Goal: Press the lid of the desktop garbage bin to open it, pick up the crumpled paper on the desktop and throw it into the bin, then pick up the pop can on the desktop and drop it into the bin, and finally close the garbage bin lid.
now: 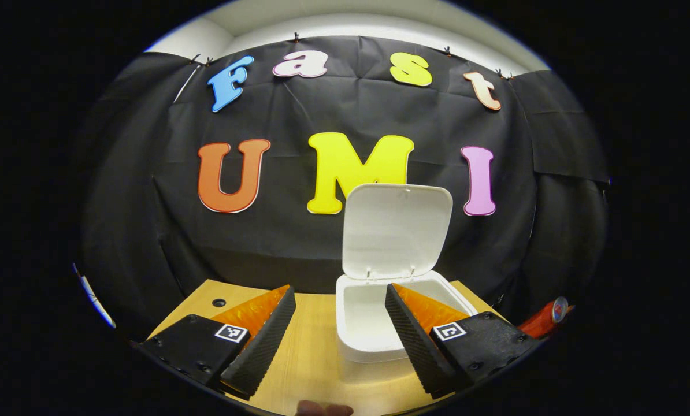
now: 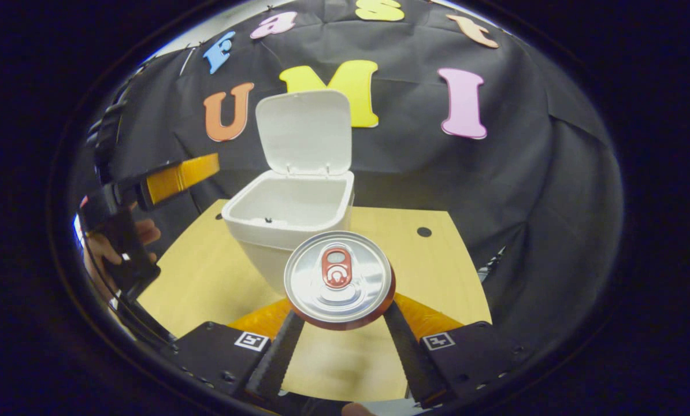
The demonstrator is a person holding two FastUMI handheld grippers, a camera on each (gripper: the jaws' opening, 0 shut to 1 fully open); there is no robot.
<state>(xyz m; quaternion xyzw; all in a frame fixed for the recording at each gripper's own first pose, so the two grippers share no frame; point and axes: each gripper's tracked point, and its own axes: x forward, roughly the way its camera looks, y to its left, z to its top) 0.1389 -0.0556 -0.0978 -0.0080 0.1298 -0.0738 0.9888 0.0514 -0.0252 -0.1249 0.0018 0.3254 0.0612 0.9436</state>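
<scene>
The white garbage bin stands on the wooden table with its lid swung up and back. My left gripper is open and holds nothing; its right finger overlaps the bin's front right rim. The red pop can shows at the far right. In the right gripper view the pop can faces me with its silver top and pull tab, and my right gripper is shut on its sides, just in front of the open bin. The lid stands upright behind.
The left gripper and the hand holding it hover left of the bin. The wooden table has a small round hole at the back right and another hole at the left. Black cloth walls the booth.
</scene>
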